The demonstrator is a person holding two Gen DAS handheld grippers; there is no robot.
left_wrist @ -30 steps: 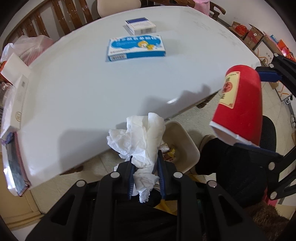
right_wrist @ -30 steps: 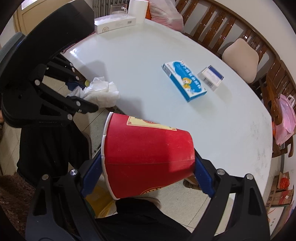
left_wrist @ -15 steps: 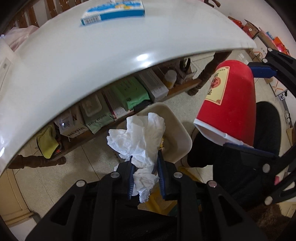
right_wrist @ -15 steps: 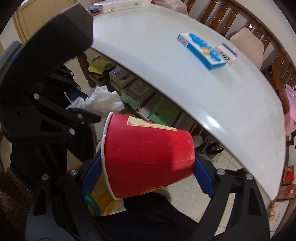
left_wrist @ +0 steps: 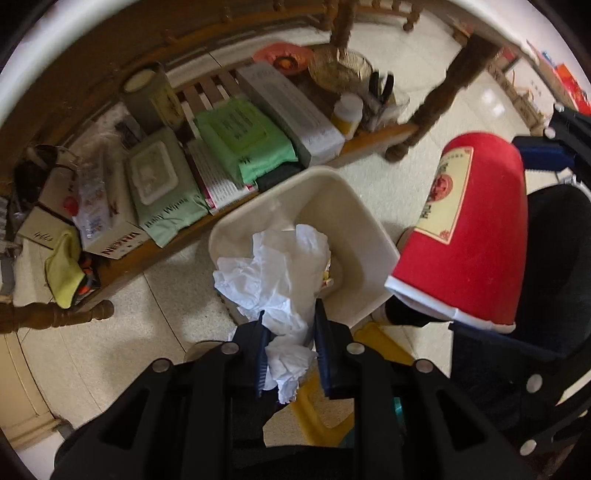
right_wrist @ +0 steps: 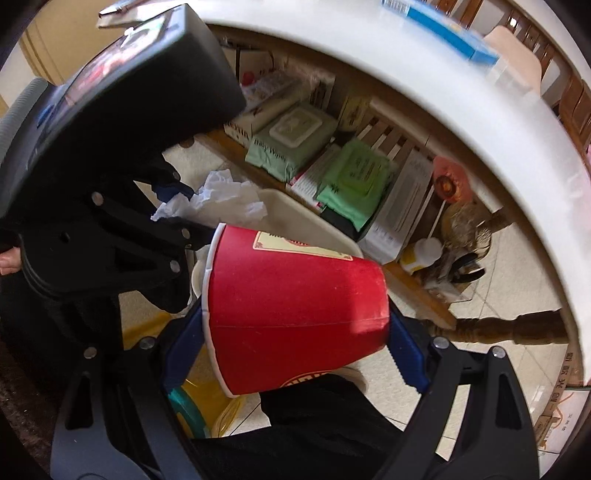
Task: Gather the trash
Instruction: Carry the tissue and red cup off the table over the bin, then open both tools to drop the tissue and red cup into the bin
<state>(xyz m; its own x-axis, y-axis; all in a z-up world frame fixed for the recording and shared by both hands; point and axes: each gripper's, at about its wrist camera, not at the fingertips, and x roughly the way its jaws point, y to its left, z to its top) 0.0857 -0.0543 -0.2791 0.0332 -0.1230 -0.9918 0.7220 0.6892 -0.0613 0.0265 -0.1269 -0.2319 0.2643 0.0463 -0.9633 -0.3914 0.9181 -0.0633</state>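
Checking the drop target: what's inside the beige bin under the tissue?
Inside the beige bin, a bare wall and a scrap of yellow-printed wrapper show. The tissue, held by the left gripper, covers the rest, so the bottom can't be seen.

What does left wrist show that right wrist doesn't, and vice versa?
Only left wrist: the inside of the cream bin, some scraps at its bottom, and a yellow cloth on the low shelf.

Only right wrist: the white tabletop with a blue box on it.

Both: the left hand-held gripper shut on crumpled tissue over the bin, the right hand-held gripper shut on a red paper cup, and the green wipes packs under the table.
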